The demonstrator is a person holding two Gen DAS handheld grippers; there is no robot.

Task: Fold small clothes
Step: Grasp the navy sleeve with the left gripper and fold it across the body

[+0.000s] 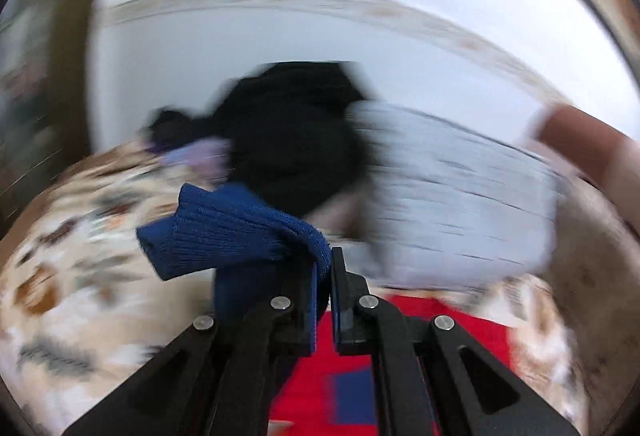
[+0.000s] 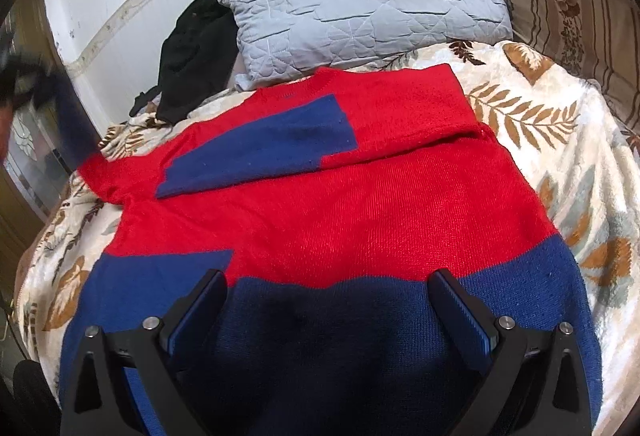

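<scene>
Black gripper (image 2: 326, 294) linkages — silver screws, blue pads (image 2: 460, 306).

No text, label, brand, number or sign is showing legibly anywhere in either view.

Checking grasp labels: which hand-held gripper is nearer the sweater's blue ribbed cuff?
Left. The left hand-held gripper is shut on the blue ribbed cuff; the right hand-held gripper hovers open over the sweater's blue hem.
</scene>
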